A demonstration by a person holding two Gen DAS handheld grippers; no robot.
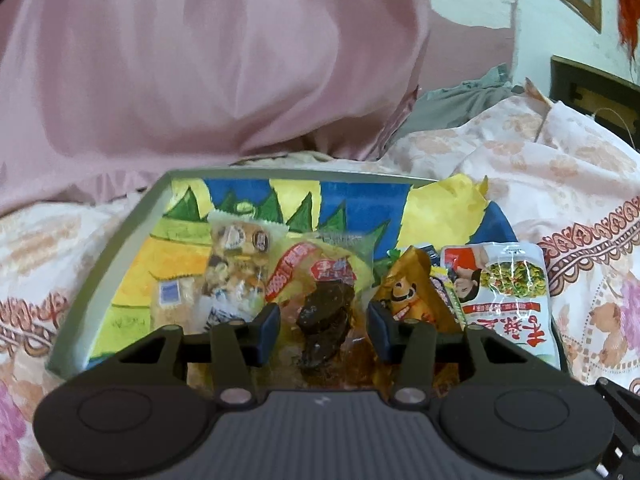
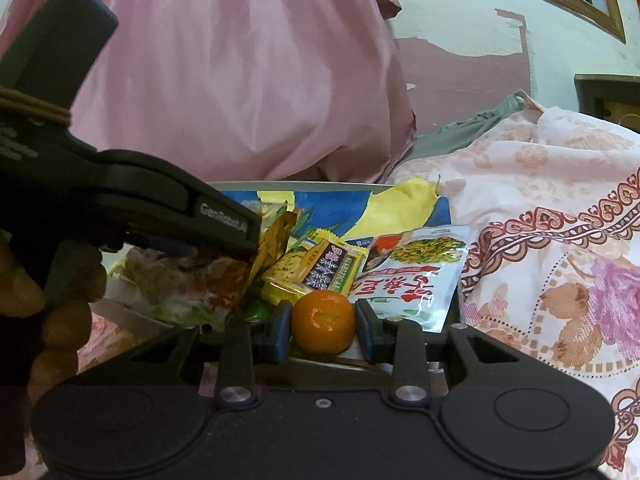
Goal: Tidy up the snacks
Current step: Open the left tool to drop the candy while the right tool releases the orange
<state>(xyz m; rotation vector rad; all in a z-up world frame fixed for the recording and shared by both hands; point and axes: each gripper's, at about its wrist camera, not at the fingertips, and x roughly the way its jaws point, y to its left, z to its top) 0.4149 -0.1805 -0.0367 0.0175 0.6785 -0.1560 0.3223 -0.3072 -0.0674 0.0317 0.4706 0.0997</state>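
Orange (image 2: 323, 321) round, glossy, clamped between right jaws.

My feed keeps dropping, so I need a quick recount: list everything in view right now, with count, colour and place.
tray: one, grey rim, blue, yellow and green picture inside, on the bedspread
snack packets: several, mixed colours, piled in the tray
white pouch: one, white with red writing, tray's right edge
dark snack packet: one, clear yellow with brown contents, between the left gripper's fingers
orange: one, orange, between the right gripper's fingers
bedspread: one, pink floral
pink cloth: one, behind the tray
left gripper: one, black, over the tray
right gripper: one, black, at the tray's near edge
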